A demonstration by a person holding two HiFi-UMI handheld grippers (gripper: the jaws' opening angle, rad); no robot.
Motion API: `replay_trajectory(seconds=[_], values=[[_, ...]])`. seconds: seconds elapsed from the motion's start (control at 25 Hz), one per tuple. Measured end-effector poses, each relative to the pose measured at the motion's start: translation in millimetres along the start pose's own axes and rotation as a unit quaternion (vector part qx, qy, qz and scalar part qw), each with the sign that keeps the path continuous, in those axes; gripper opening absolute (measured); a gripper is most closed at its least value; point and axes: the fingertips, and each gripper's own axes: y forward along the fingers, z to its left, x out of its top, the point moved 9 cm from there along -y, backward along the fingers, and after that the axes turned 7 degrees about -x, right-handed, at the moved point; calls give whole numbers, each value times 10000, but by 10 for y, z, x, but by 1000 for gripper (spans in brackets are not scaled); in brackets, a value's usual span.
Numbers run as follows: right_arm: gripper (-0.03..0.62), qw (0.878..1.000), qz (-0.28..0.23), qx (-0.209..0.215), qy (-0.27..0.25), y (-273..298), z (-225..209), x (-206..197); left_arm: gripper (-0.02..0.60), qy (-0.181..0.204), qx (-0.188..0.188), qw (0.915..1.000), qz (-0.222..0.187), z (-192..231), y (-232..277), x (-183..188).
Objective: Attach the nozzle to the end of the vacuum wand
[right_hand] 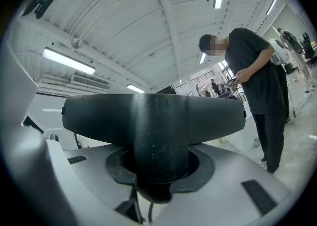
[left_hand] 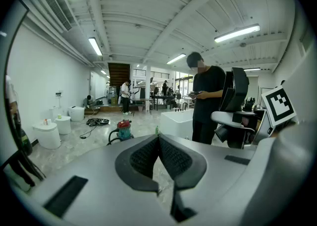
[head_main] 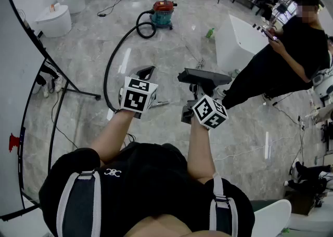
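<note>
My right gripper (head_main: 195, 94) is shut on the neck of a black T-shaped floor nozzle (head_main: 204, 78), held level with its wide head pointing away from me. In the right gripper view the nozzle (right_hand: 153, 121) fills the middle and its neck sits between the pads. My left gripper (head_main: 148, 70) is shut with nothing in it, just left of the nozzle. Its pads (left_hand: 171, 158) meet. A black hose (head_main: 112, 59) runs across the floor from a red and teal vacuum (head_main: 162, 13) to under my left hand. A short silvery piece (head_main: 160, 104) shows beside the left marker cube; I cannot tell what it is.
A person in black (head_main: 291, 49) stands at the right looking at a phone, next to a white tub (head_main: 237, 41). White toilets (head_main: 54, 20) stand at the far left. A black stand's legs (head_main: 70, 89) and cables cross the marble floor on my left.
</note>
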Motion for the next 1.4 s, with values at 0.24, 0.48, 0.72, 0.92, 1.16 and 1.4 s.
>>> replay_trajectory(seconds=[0.24,0.48,0.72,0.92,1.16,1.4], values=[[147,10000,43,8,36,156,47,-43,9,-103,-38,9999,-58,181,84,-49],[147,10000,16,-27,41,352,-41,22,9,-128,43,9999,-21,285,201,-38],[147,9999,6,84,88,844,-129,40,9,-104,185,9998,-19,530,528,29],[147,9995,156,228,149,1421,-368,106,9,-283,169,9994,113,685,1118,123],[147,9971,610,388,218,2297,-784,147,9,-309,326,9982,392,895,1952,269],[147,9919,1116,544,275,3219,-1153,74,9,-341,404,9953,809,1176,2816,208]])
